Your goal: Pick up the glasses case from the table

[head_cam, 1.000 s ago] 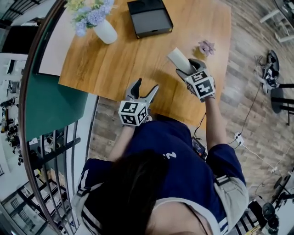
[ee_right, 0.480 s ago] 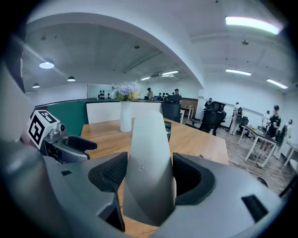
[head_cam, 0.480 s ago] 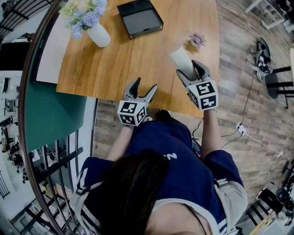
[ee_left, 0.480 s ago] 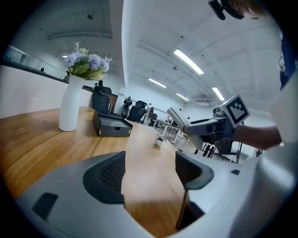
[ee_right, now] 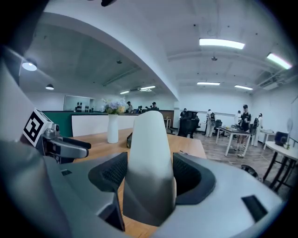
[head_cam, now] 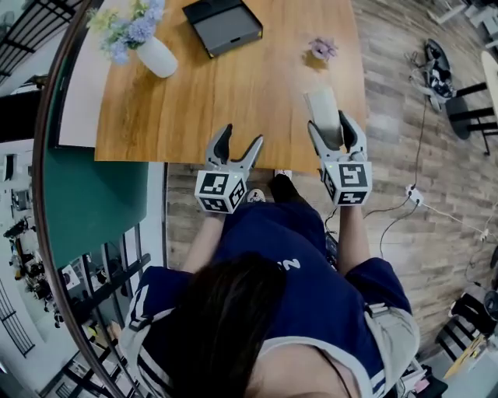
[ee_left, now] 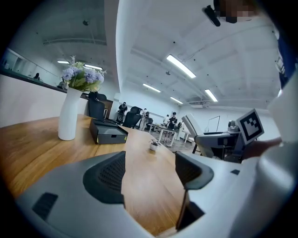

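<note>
**Head view with both gripper views, read from the person outward.**

Nearest, at the near edge of the table [head_cam: 233, 93], the 2 grippers sit side by side.

- **Left gripper** [head_cam: 237, 144]: its jaws are spread, with only bare wood showing between them. It hangs idle at the edge, probably kept aside so that the 1 working hand has room.
- **Right gripper** [head_cam: 333, 130]: its jaws stand wide yet pinch the case [head_cam: 323, 107], with both pads [ee_right: 188, 174] pressed to its flanks at the end closest to the person. The wide setting reflects the case's girth. The hold across the short width is likely chosen because the jaws can span that dimension.
- **Case**: it juts forward and upward from the right gripper's jaws, over the near right corner of the table. It appears clear of the wood, so the pickup looks essentially done.

Farther off, untouched, are a small plant [head_cam: 321, 49] at right, a black box [head_cam: 222, 23] at centre and a vase [head_cam: 156, 56] of flowers at left.
</note>
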`<move>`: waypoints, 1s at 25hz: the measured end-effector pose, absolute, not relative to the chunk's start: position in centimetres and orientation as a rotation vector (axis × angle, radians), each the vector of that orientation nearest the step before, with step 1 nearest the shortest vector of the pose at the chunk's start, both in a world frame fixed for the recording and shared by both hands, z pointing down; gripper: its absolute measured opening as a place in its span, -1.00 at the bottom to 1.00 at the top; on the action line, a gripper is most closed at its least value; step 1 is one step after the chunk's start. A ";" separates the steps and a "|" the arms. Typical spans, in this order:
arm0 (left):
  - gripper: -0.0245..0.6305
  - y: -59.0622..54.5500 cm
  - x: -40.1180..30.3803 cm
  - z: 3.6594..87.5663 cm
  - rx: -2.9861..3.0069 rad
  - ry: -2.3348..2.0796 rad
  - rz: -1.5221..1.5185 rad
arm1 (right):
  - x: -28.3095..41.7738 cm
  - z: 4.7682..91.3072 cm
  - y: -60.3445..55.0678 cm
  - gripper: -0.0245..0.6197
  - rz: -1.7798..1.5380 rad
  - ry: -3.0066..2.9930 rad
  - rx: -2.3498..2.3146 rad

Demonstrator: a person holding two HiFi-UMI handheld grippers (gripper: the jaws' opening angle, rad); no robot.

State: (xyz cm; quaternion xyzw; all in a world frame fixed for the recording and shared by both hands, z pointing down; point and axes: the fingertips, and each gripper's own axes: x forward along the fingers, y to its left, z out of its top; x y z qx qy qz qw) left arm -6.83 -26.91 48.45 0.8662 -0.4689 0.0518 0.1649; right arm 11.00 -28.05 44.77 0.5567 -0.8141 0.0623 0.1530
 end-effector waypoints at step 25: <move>-0.92 -24.4 -5.0 48.1 2.524 -1.323 0.201 | 11.6 46.6 -22.9 0.06 0.249 -2.350 1.727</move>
